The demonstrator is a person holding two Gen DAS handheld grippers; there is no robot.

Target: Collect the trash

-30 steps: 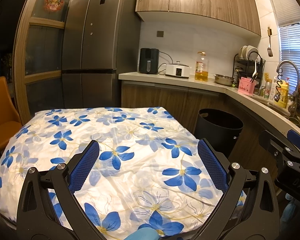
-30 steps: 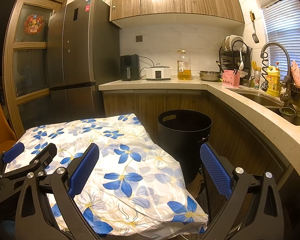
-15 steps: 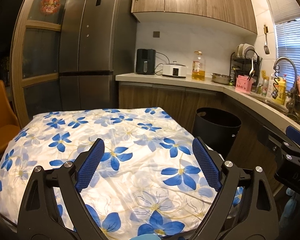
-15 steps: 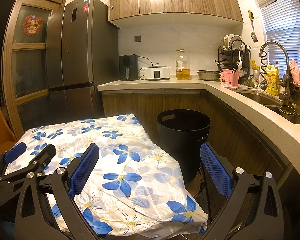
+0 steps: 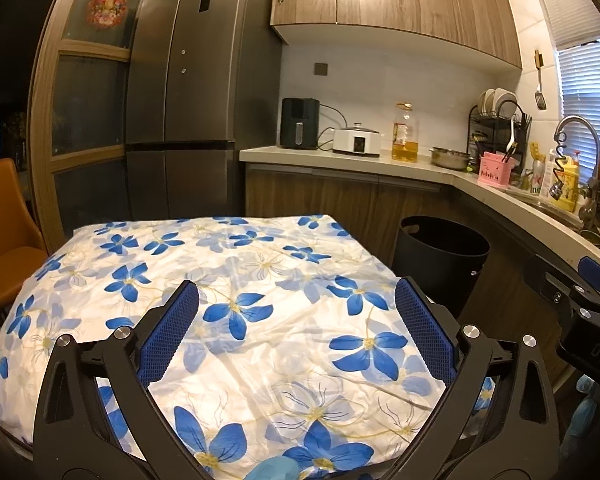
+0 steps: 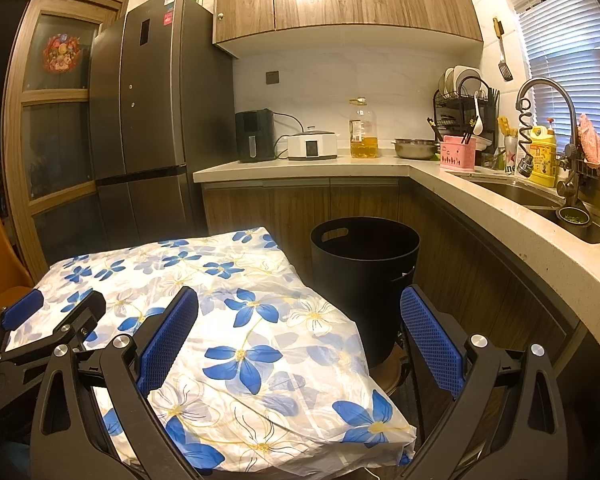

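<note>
Nothing's moved since earlier frame; my left hand-held gripper [image 5: 296,332] jaws opening, right hand-held gripper [image 6: 298,336] jaws apart, both empty over blue-flower white plastic-covered desk [image 5: 260,280], round black bin [image 6: 364,264] beside.

A white tablecloth [image 5: 236,320] printed with blue five-petalled flowers, yellow at their centres, and fainter pale outlined blooms covers the surface. Just right of the tablecloth stands a plain black bin [image 6: 364,276]. Beyond the bin, brown wood-grain cabinets [image 6: 300,208] carry a cream worktop [image 6: 312,166]. On the worktop are a black appliance [image 6: 254,136], a white cooker [image 6: 312,146], a clear bottle of golden oil [image 6: 365,132], a pink caddy [image 6: 457,154] and a yellow bottle [image 6: 543,156]. Left of the worktop is a dark grey refrigerator [image 6: 156,112]. Left of the tablecloth sits an orange chair [image 5: 4,232]. Each black gripper has blue textured pads [image 5: 168,336].
</note>
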